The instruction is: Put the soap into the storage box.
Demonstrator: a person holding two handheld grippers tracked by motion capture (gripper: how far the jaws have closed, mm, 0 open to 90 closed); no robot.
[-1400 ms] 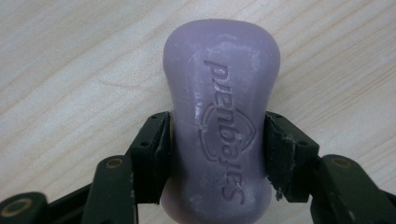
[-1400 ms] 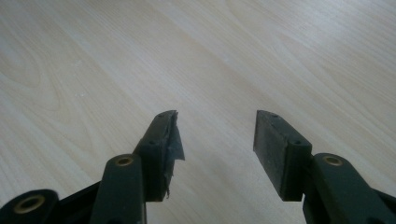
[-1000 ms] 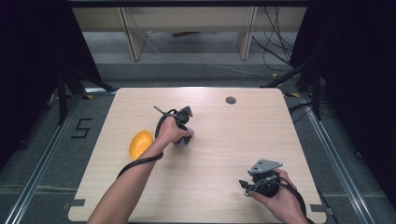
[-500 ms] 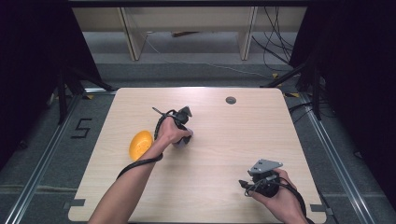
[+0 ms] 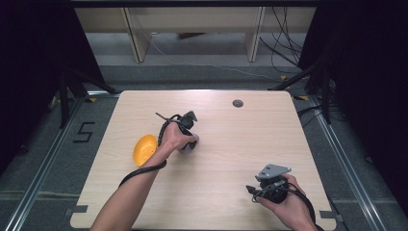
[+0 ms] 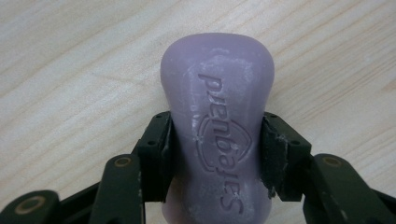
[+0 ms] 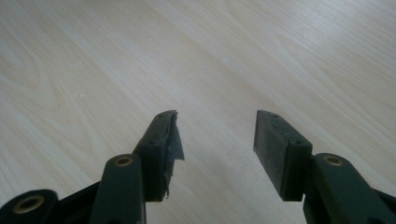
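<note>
Beside the left gripper (image 5: 188,139) clamping purple soap (image 6: 219,121) lies an orange (image 5: 144,149).

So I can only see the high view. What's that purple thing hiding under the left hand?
Observer: A purple bar of soap with letters pressed into it.
Operator: Is the left gripper squeezing it?
Observer: Yes, the left gripper has both jaws pressed against its narrow middle.
Operator: And is the right gripper holding anything?
Observer: No, the right gripper is open over bare table, and the pad on one jaw looks torn.
</note>
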